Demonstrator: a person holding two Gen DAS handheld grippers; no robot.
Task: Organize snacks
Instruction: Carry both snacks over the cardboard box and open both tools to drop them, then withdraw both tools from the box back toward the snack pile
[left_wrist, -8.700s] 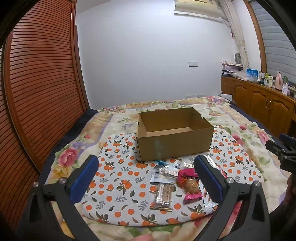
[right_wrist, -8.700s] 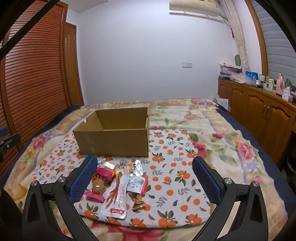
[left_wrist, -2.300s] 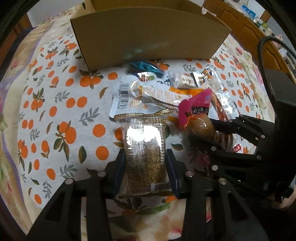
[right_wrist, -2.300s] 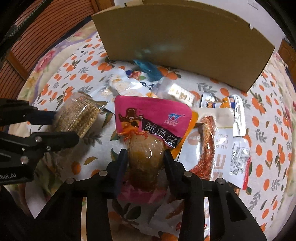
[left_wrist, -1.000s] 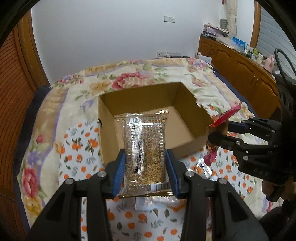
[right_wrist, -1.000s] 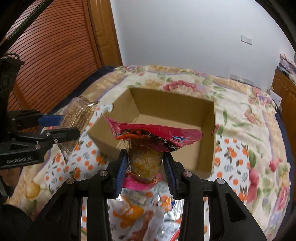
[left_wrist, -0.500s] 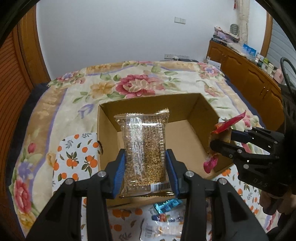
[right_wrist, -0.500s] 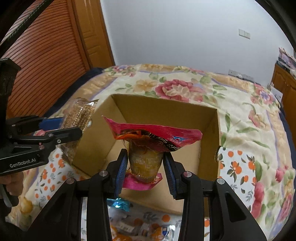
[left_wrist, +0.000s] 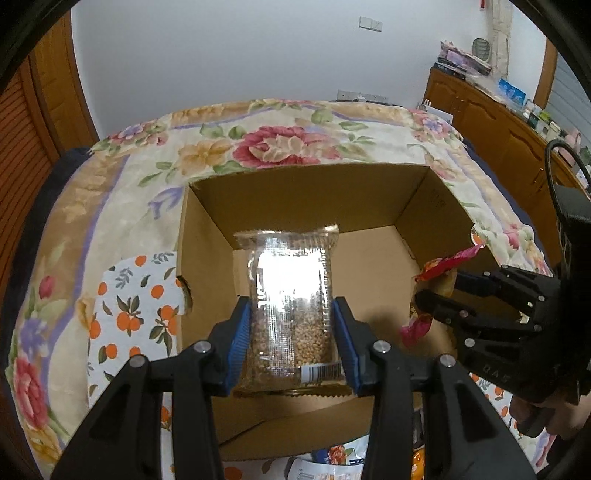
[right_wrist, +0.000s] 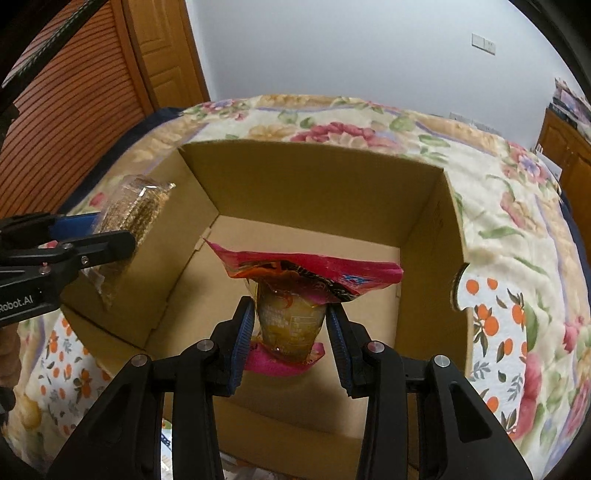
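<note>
An open cardboard box sits on the bed, its floor bare. My left gripper holds a clear pack of grain bars upright above the box's left half; its jaws are opening, though the blue pads still touch the pack's sides. In the right wrist view my right gripper is shut on a pink snack pouch over the middle of the box. Each camera sees the other tool: the right gripper with the pouch, the left gripper with the pack.
The box rests on an orange-print cloth over a floral bedspread. Loose snack packets lie just before the box's near wall. Wooden cabinets stand to the right, louvred doors to the left.
Both grippers have moved forward and down with their snacks, from ahead of the box to above its inside. The box fills more of both views, and the loose packets have slid to the bottom edge.
</note>
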